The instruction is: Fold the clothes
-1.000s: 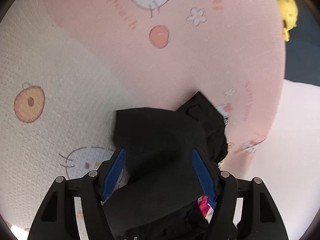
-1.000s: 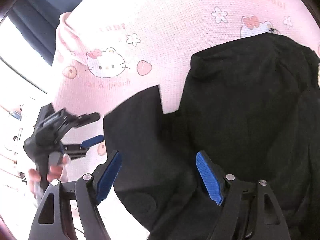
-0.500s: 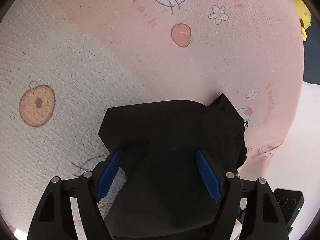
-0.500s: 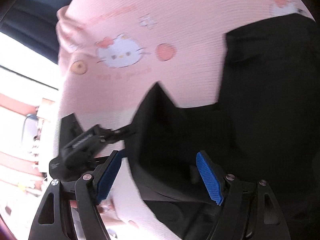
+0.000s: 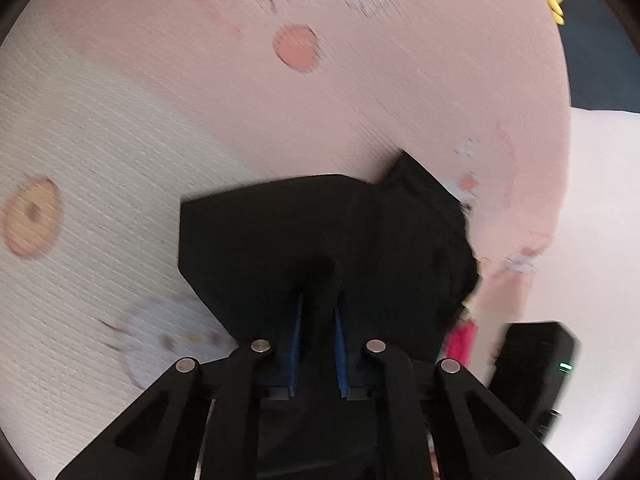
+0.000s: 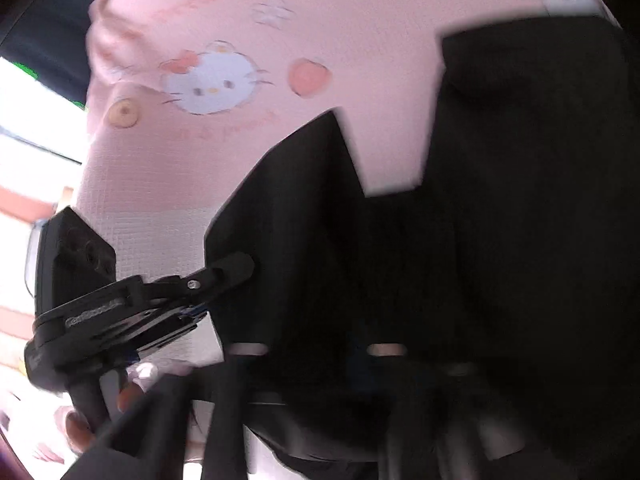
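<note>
While both grippers, left and right, sit pinched on the black garment, barely started folding, most left.

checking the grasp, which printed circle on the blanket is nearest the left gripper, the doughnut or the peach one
Neither touches the left gripper; the tan ringed doughnut at left looks slightly closer than the solid peach circle far ahead.

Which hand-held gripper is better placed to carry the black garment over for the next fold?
Probably the left hand-held gripper: its jaws are pinched on the black garment. The right one is blurred and dark.
</note>
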`<state>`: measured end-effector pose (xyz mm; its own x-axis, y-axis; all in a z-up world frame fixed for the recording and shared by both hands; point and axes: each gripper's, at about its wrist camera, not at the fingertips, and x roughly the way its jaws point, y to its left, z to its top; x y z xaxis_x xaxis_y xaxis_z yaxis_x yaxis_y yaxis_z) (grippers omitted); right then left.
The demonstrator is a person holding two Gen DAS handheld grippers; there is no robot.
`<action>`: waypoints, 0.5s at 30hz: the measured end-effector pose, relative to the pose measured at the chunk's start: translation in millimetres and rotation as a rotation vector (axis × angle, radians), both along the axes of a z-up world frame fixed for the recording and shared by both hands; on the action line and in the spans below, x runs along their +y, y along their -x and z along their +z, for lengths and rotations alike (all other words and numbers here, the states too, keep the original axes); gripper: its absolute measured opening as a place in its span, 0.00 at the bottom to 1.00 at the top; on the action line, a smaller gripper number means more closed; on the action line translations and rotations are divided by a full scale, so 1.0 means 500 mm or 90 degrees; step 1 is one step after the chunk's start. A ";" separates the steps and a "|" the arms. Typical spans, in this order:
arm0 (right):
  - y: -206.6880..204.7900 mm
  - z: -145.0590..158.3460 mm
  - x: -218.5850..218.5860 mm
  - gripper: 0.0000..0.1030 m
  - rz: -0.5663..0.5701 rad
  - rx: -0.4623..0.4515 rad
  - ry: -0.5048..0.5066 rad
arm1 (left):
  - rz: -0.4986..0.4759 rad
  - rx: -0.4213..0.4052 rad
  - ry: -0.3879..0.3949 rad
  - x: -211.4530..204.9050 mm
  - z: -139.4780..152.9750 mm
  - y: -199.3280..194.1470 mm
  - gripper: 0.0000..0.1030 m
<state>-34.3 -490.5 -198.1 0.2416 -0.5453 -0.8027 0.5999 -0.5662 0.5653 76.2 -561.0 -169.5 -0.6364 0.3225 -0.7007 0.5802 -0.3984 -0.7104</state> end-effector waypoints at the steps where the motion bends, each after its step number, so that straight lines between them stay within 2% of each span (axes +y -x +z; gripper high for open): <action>1: 0.000 0.001 0.015 0.06 -0.006 -0.006 -0.002 | -0.005 0.006 -0.013 0.011 0.001 0.002 0.10; 4: -0.012 0.010 0.069 0.05 -0.007 0.001 -0.013 | -0.033 0.017 -0.010 0.053 0.011 0.002 0.10; 7: -0.030 0.001 0.121 0.05 -0.006 0.008 -0.059 | -0.057 0.012 -0.002 0.107 0.004 -0.013 0.10; 10: -0.053 -0.014 0.160 0.05 -0.008 0.061 -0.122 | -0.072 0.002 -0.015 0.160 -0.027 -0.039 0.10; 13: -0.070 -0.063 0.188 0.05 -0.008 0.064 -0.171 | -0.076 -0.028 -0.048 0.199 -0.080 -0.064 0.10; 15: -0.080 -0.097 0.202 0.03 -0.014 0.063 -0.188 | -0.076 -0.044 -0.031 0.225 -0.107 -0.085 0.10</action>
<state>5.6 -389.6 -246.7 0.1453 -0.2889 -0.9463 0.6294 -0.7110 0.3137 118.7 -448.5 -223.2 -0.5427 0.4280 -0.7227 0.5787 -0.4331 -0.6910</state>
